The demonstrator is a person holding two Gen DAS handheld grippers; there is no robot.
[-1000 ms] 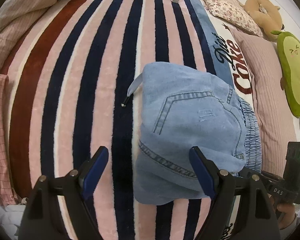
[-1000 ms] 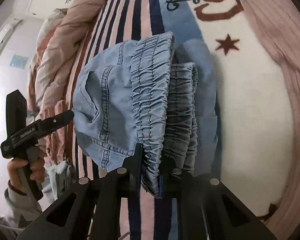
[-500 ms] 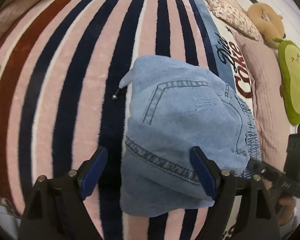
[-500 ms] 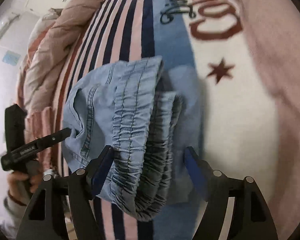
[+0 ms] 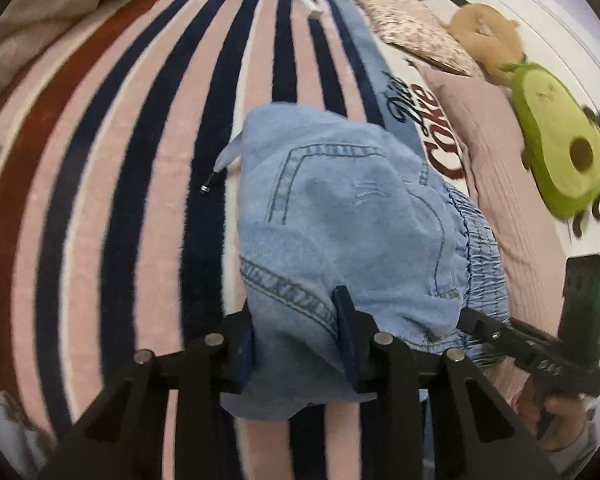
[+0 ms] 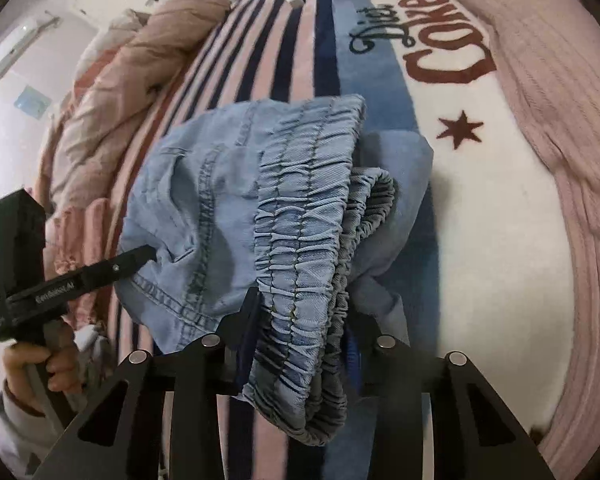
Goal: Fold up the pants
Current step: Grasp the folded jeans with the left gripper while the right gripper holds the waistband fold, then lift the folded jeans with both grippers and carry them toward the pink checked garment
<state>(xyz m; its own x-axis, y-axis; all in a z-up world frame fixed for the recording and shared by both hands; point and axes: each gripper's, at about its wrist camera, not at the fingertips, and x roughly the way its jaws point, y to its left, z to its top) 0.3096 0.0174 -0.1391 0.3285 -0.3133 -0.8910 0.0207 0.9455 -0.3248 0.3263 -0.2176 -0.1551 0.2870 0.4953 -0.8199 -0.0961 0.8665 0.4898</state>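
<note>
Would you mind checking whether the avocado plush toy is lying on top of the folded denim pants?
No, the avocado plush lies apart from the denim pants, off to their right beyond a pink pillow.

A striped blanket (image 5: 132, 168) covers the bed, an avocado plush (image 5: 560, 152) beside white wall (image 6: 16, 92).

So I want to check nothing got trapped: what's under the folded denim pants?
The pants lie on the striped blanket, which shows around them. A drawstring tip sticks out at the edge. Anything directly beneath the denim is covered and cannot be seen.
</note>
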